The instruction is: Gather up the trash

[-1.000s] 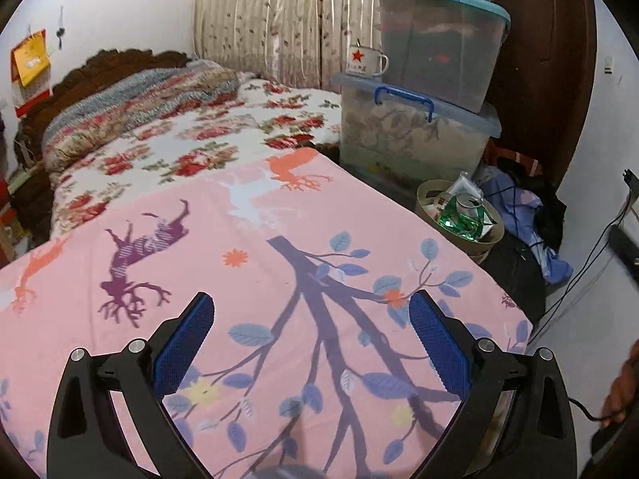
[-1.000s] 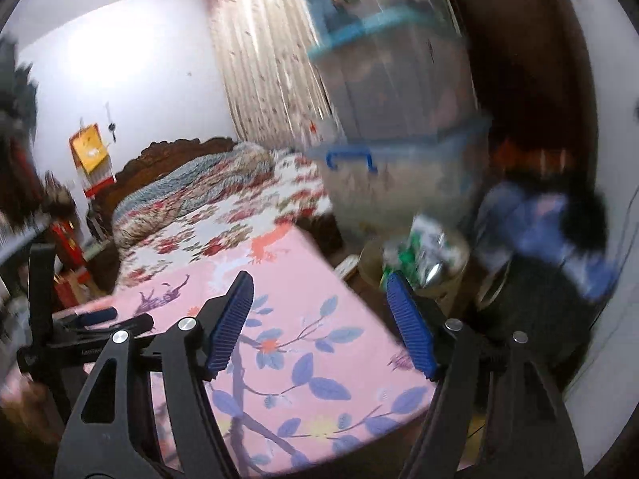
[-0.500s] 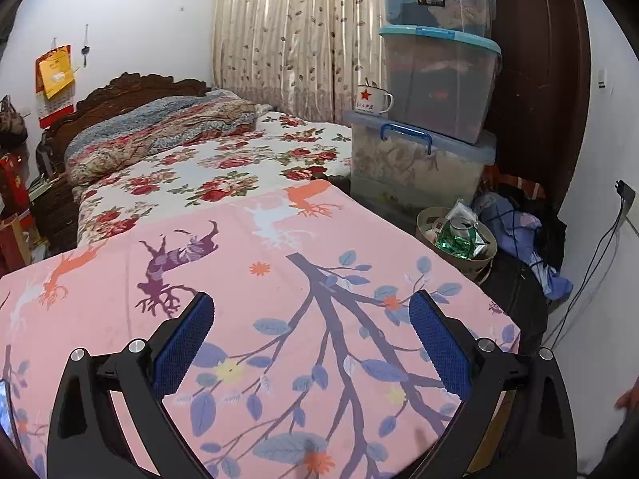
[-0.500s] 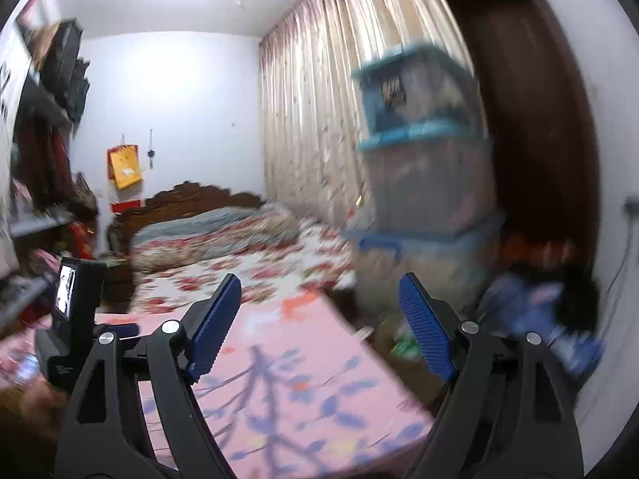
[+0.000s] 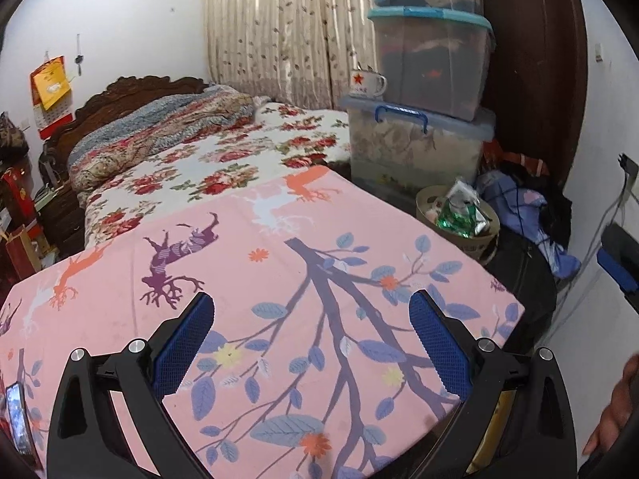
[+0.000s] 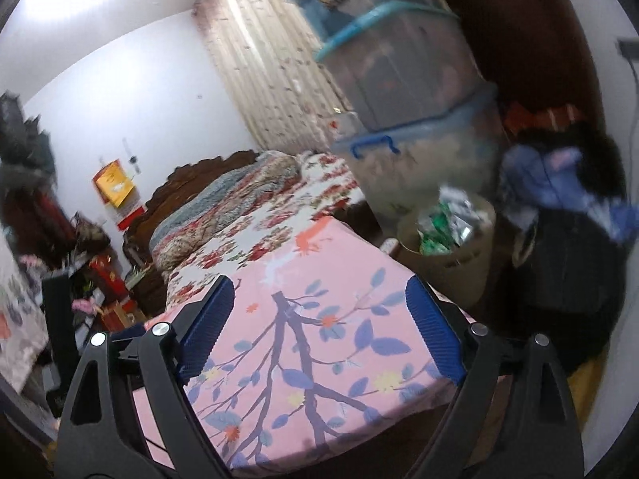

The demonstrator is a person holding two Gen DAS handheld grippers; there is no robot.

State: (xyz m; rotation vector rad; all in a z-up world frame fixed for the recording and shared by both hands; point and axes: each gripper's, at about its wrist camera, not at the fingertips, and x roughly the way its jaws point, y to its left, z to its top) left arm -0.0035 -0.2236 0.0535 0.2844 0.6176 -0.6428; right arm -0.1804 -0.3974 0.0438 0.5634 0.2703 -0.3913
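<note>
Pink leaf-print sheet (image 5: 303,319) covers flat surface beside floral bed (image 5: 223,159). Left gripper (image 5: 311,339), right gripper (image 6: 319,319): fingers spread, empty. Crinkly wrappers (image 5: 459,215) fill round beige bin (image 5: 479,239) below stacked plastic tubs (image 5: 423,147).

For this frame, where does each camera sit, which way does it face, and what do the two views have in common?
Left wrist: on the left tool, open, looking across the pink cloth toward the bed; a hand shows at the right edge.
Right wrist: on the right tool, open, tilted and blurred, facing the same way; the other tool shows at the left edge.
Shared: the trash basket and stacked storage boxes.
</note>
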